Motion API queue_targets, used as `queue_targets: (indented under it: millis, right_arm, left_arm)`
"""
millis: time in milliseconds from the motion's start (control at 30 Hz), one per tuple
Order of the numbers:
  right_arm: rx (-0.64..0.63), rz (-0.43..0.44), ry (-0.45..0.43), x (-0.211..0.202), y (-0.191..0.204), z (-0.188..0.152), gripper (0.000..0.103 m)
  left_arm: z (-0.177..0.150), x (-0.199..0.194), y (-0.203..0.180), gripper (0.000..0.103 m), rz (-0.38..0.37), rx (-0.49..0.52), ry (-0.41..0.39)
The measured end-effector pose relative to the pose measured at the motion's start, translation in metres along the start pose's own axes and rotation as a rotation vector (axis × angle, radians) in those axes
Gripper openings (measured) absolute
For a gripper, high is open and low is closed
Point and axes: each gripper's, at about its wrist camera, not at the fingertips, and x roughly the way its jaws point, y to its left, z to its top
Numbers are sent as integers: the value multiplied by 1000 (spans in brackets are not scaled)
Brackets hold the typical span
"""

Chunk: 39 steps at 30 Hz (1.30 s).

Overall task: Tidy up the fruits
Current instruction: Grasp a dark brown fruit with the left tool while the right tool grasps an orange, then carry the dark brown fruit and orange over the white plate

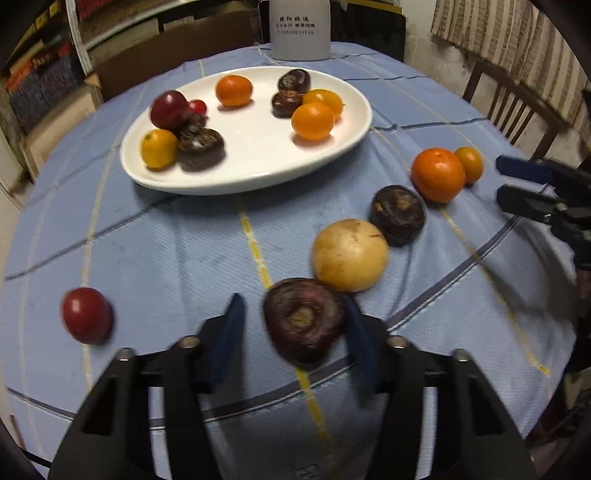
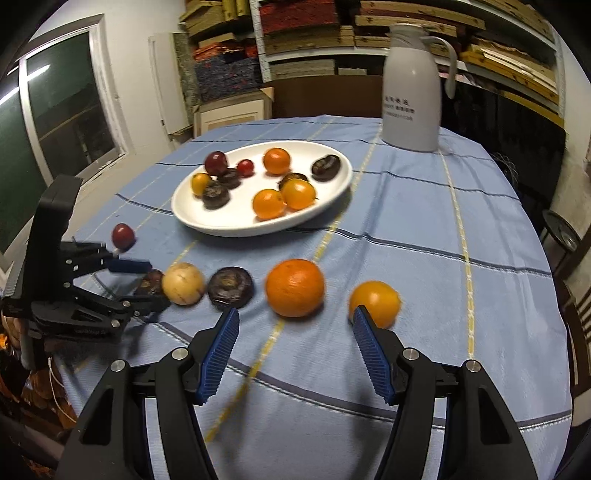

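Note:
A white plate [image 1: 258, 177] [image 2: 229, 229] holds several small oranges, dark water chestnuts, a red plum and a cherry tomato. On the blue cloth lie a red plum [image 1: 86, 315], a tan round fruit [image 1: 349, 254], a dark chestnut [image 1: 398, 214], an orange [image 1: 437, 175] and a small orange [image 1: 469, 164]. My left gripper [image 1: 293, 301] [image 2: 159, 284] straddles another dark chestnut [image 1: 303, 321]: the right pad touches it, the left pad stands off. My right gripper [image 2: 295, 314] [image 1: 498, 181] is open and empty, just short of the orange [image 2: 294, 288] and the small orange [image 2: 376, 302].
A white thermos jug [image 2: 410, 92] [image 1: 299, 29] stands at the table's far side. A wooden chair [image 1: 517, 110] sits beyond the right edge. Shelves and boxes line the wall behind. Bare cloth lies between the plate and the row of fruit.

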Motion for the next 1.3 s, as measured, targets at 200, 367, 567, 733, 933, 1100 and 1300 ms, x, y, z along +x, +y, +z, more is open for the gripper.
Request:
queue_targets:
  millis: [200, 367, 567, 733, 933, 1100, 1300]
  right_arm:
    - [-5, -57, 24, 7, -15, -2, 65]
    - [1, -97, 48, 18, -33, 2, 65]
    - [23, -99, 114, 41, -48, 5, 54]
    - [17, -93, 120, 49, -46, 11, 39]
    - [35, -89, 100, 39, -46, 9, 39]
    - [69, -72, 54, 19, -43, 9, 39]
    - [55, -6, 6, 0, -19, 16, 39]
  left_arm:
    - [1, -6, -5, 43, 1, 24, 1]
    - [2, -20, 4, 43, -5, -8, -22]
    - [4, -28, 12, 43, 9, -34, -35]
    - [5, -31, 15, 43, 16, -46, -35]
    - [10, -34, 20, 43, 27, -69, -39]
    - [17, -43, 22, 43, 45, -77, -56]
    - [22, -46, 27, 43, 54, -111, -72]
